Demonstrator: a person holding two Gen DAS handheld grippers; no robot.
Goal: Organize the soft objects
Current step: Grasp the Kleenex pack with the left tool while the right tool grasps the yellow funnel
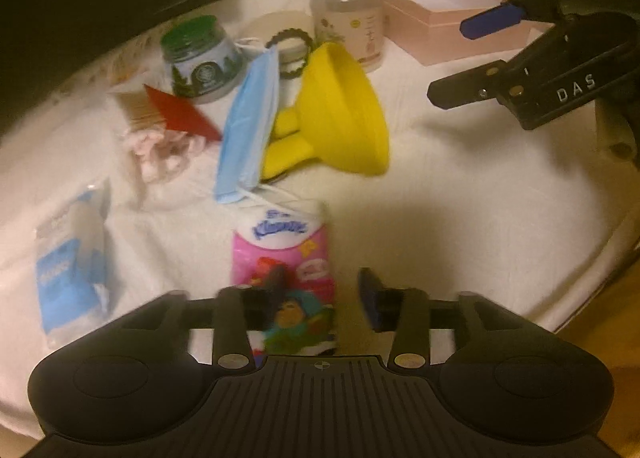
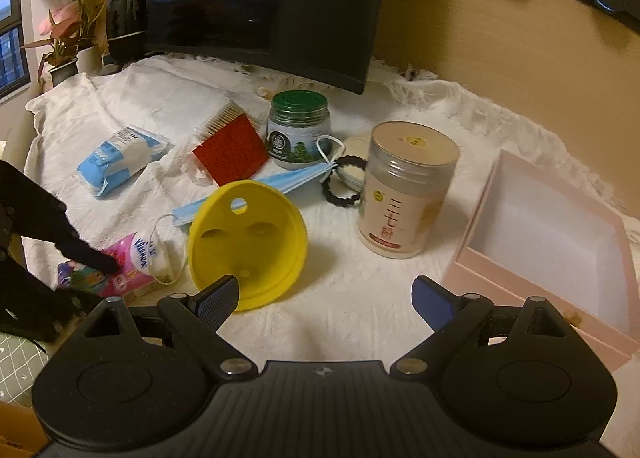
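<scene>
The pink Kleenex tissue pack (image 1: pixel 286 258) lay flat on the white cloth (image 1: pixel 460 186) at about 6 o'clock in the left wrist view, its printed wrapper glossy and its near end between the spread fingers of the left gripper (image 1: pixel 326 298); the left finger sat over the pack, though the blur left it unclear whether it touched. In the right wrist view the same pack (image 2: pixel 132 262) showed at 8 o'clock with a dark fingertip resting on its near end. The right gripper (image 2: pixel 326 296) hung open, holding nothing, over bare cloth. At 12 o'clock from the pack lay a blue face mask (image 1: pixel 250 126), one ear loop trailing onto the pack's far end, and beside the mask at 1 o'clock a yellow funnel (image 1: pixel 344 114) on its side. A blue-and-white wipes packet (image 1: pixel 72 262) lay at 9 o'clock, apart. Farther back stood a green-lidded jar (image 1: pixel 200 62), a tall tin (image 1: pixel 348 18), a black hair tie (image 1: pixel 290 54) and a red comb (image 1: pixel 180 114). The open pink box (image 1: pixel 448 14) sat at 1 o'clock, empty, with bare cloth between it and the pack. A dark monitor (image 2: pixel 264 2) bounded the cloth's far edge.
</scene>
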